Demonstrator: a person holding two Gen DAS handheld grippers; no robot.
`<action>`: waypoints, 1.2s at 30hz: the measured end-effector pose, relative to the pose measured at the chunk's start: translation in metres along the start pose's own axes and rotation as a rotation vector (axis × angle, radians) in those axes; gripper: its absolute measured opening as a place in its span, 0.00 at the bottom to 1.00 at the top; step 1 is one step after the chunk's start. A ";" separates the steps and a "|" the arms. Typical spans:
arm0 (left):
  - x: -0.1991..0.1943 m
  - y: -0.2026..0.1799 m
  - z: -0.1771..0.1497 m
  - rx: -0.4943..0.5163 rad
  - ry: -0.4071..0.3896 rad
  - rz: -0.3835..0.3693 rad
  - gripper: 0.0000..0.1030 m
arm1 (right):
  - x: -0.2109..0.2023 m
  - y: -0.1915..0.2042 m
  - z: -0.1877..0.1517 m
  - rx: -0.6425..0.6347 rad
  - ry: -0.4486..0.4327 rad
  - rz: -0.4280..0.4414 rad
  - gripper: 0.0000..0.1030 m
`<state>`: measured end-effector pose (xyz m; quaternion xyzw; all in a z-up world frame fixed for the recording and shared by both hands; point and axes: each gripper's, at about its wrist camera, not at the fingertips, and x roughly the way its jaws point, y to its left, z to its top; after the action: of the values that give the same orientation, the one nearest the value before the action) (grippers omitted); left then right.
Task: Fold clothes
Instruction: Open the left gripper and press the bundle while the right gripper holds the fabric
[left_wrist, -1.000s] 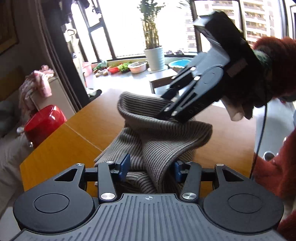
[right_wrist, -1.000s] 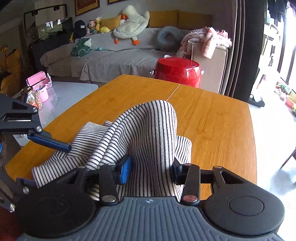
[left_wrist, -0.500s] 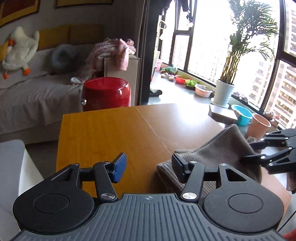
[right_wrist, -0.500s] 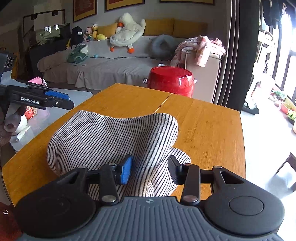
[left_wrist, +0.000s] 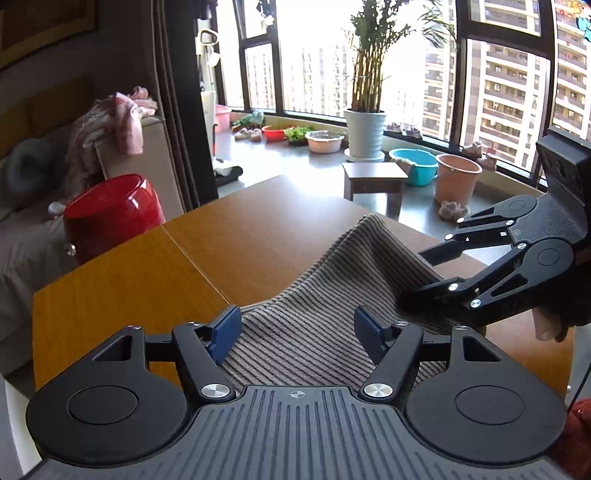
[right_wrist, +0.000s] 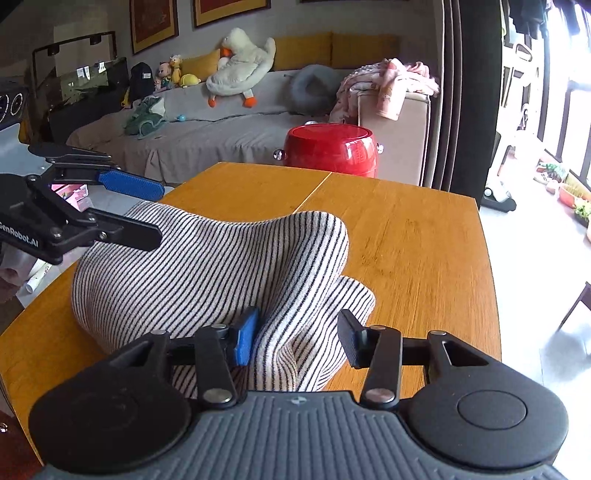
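Note:
A striped knit garment (left_wrist: 306, 314) lies bunched on the wooden table (left_wrist: 147, 280). My left gripper (left_wrist: 297, 332) hovers over its near edge. Its jaws are opening wide, and the cloth lies under them without touching the blue pads (left_wrist: 225, 334). My right gripper (left_wrist: 412, 277) reaches in from the right at the raised ridge of cloth. In the right wrist view the garment (right_wrist: 207, 273) humps up on the table (right_wrist: 406, 240). A fold stands between the opening jaws of my right gripper (right_wrist: 297, 341), and the pads look loose on it. The left gripper (right_wrist: 160, 214) hangs at the left.
A red drum stool (right_wrist: 332, 147) stands past the table's far edge, with a grey sofa (right_wrist: 221, 129) full of plush toys behind it. By the window are a small wooden stool (left_wrist: 373, 181), a potted plant (left_wrist: 364, 133) and buckets (left_wrist: 456, 181).
My left gripper let go of the cloth, swung off to the left, came back over its edge and now stands wider. The right jaws widened, and the raised cloth sank into a broad hump.

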<state>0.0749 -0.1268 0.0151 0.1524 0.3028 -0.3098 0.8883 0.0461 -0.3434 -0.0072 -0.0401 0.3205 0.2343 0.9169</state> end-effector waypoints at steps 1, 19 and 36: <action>0.005 0.000 0.000 0.002 0.010 0.003 0.70 | 0.001 -0.002 -0.002 0.009 -0.005 0.003 0.48; -0.039 0.029 -0.018 -0.303 0.038 -0.011 0.88 | 0.014 -0.031 -0.032 0.175 -0.097 0.080 0.59; -0.022 0.016 -0.020 -0.376 0.012 -0.112 0.43 | 0.013 -0.031 -0.036 0.218 -0.126 0.096 0.55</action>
<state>0.0624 -0.0952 0.0145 -0.0313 0.3688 -0.2960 0.8806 0.0488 -0.3737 -0.0457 0.0901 0.2876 0.2439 0.9218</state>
